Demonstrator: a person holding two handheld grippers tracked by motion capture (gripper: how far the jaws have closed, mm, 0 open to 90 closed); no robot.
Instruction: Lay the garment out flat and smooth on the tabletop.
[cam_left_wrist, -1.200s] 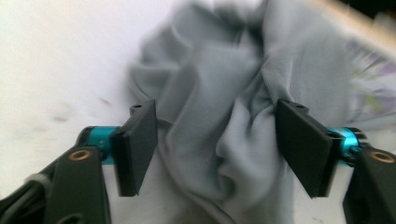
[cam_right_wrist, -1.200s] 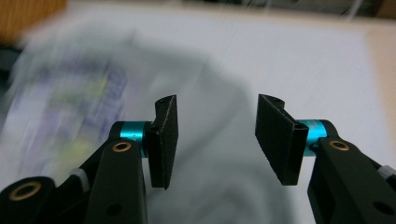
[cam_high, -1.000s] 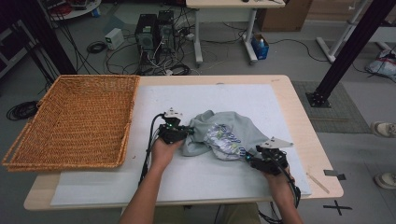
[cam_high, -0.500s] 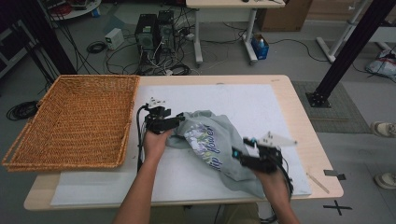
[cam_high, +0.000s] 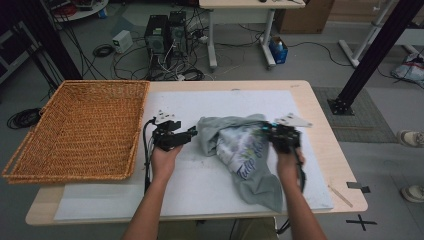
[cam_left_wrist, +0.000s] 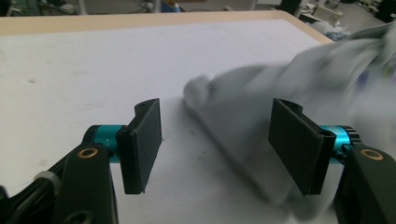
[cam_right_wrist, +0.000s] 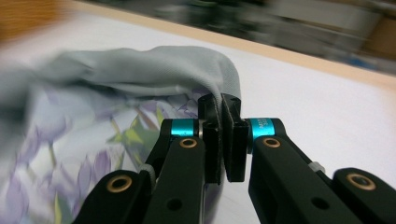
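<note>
The grey printed T-shirt lay crumpled on the white-covered tabletop, between the two hands and to the right of the wicker basket. The right gripper had just closed its fingers tight on a thin fold of the shirt's edge. The left gripper had just opened; its fingers stood wide and empty, with the cloth just beyond them. With so little fabric pinched, a pull could probably slip the hem free; lifted by one hand alone, the shirt would likely bunch and drag.
</note>
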